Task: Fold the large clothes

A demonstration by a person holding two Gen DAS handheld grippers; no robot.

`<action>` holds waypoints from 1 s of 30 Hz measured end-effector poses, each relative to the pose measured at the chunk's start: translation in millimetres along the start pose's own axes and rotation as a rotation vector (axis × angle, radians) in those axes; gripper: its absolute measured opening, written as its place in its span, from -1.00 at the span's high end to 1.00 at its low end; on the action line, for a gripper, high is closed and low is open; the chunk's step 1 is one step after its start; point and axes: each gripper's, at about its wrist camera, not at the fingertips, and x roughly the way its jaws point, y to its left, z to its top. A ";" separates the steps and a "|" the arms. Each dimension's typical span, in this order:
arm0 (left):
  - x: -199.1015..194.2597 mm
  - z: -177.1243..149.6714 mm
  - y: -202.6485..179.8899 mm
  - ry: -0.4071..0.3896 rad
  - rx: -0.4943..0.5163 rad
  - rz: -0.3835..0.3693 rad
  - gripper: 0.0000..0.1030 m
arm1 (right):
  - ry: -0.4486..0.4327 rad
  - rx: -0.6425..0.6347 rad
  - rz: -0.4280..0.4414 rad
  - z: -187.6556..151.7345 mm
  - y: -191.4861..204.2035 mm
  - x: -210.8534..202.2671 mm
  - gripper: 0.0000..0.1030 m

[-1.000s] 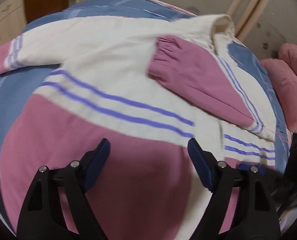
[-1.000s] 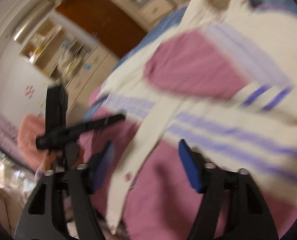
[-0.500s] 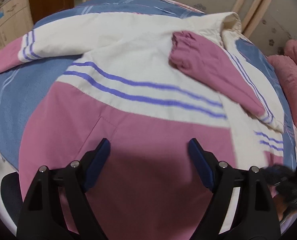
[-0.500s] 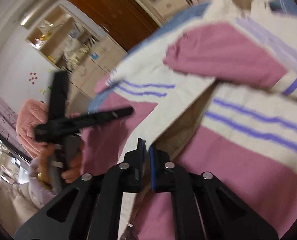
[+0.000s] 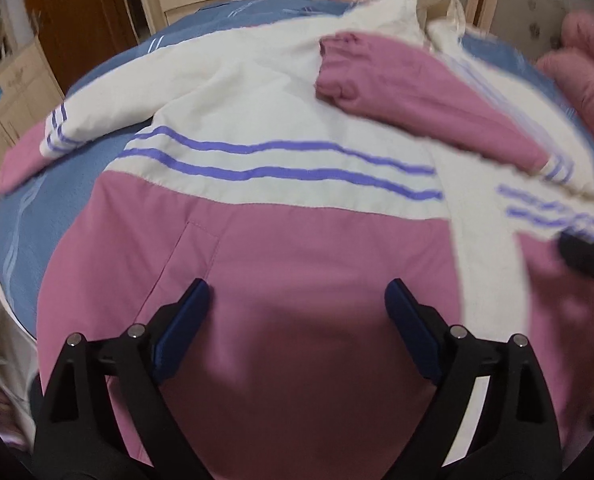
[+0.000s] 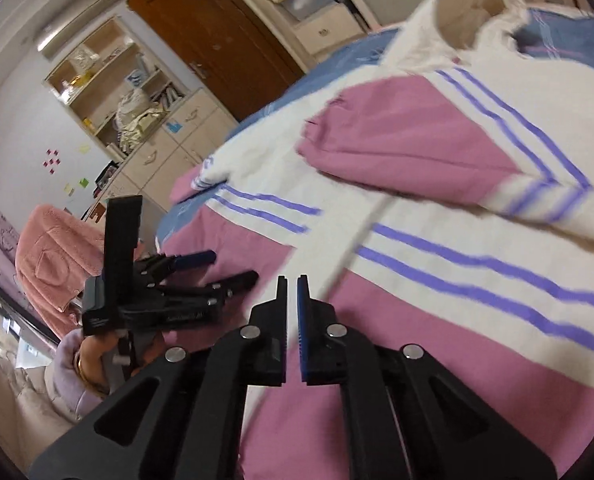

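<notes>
A pink and white jacket (image 5: 297, 248) with purple stripes lies front up on the blue bed cover (image 5: 57, 208). One pink sleeve (image 5: 417, 92) is folded across its chest, and the other sleeve (image 5: 77, 132) stretches out to the left. My left gripper (image 5: 297, 286) hovers over the pink lower panel. Its jaws are opening, and no pad presses on the cloth. In the right wrist view, my right gripper (image 6: 292, 280) is shut where the jacket's white front edge (image 6: 357, 240) runs into its tips. The left gripper (image 6: 225, 268) shows there too, held by a hand (image 6: 93, 360).
Pink pillows (image 5: 589, 60) lie at the bed's right side. Beyond the bed stand a brown wardrobe door (image 6: 217, 40) and cream cabinets (image 6: 169, 140) with cluttered shelves. A pink garment (image 6: 49, 248) hangs near the bed's left edge.
My right gripper went from open to shut at the jacket's white front edge and has lifted a little. The left gripper came nearer the pink lower panel and its jaws spread wider.
</notes>
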 end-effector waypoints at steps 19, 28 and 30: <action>-33.1 -87.3 106.3 0.268 -0.110 -0.168 -0.82 | 0.154 0.034 -0.020 -3.5 -12.8 44.0 0.75; -63.9 11.1 184.1 -0.140 -0.211 0.017 -0.96 | -0.258 0.018 -0.230 5.8 -6.0 -21.6 -0.55; -39.3 37.0 217.4 -0.122 -0.295 0.033 -0.96 | -0.339 0.049 -0.400 7.9 -15.6 -33.7 -0.70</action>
